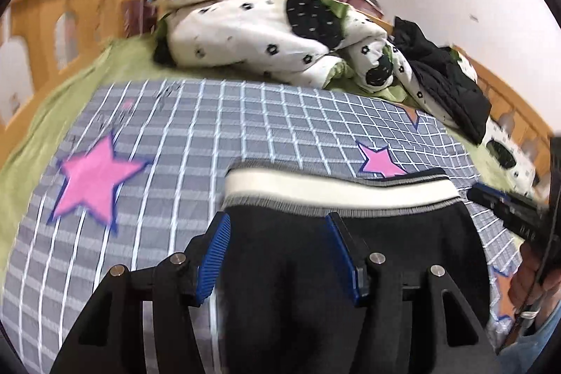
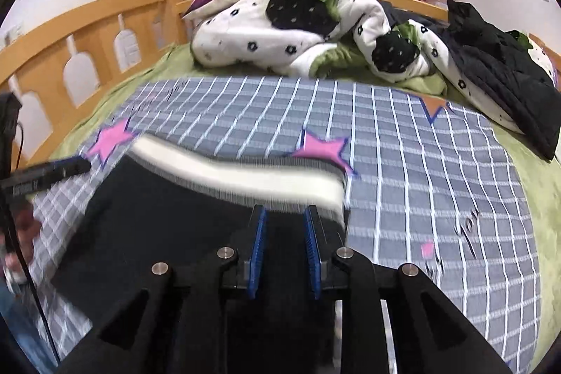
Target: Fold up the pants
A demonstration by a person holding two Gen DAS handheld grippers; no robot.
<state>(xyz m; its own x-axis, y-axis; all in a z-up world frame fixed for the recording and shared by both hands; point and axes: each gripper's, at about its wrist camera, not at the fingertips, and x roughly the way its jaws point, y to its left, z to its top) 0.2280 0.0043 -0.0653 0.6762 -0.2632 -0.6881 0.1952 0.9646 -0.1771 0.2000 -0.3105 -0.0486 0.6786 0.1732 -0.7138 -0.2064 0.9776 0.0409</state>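
The left tongs (image 1: pixel 277 230) stand apart over the black pants (image 1: pixel 350 255), nothing pinched between the blue pads. The right tongs (image 2: pixel 284 226) have a narrow gap, over the pants' right edge. Ahead of both lies the white waistband (image 2: pixel 245 174), flat on the grid blanket (image 2: pixel 420 181) with pink stars; beyond, a bundled quilt (image 2: pixel 280 34)
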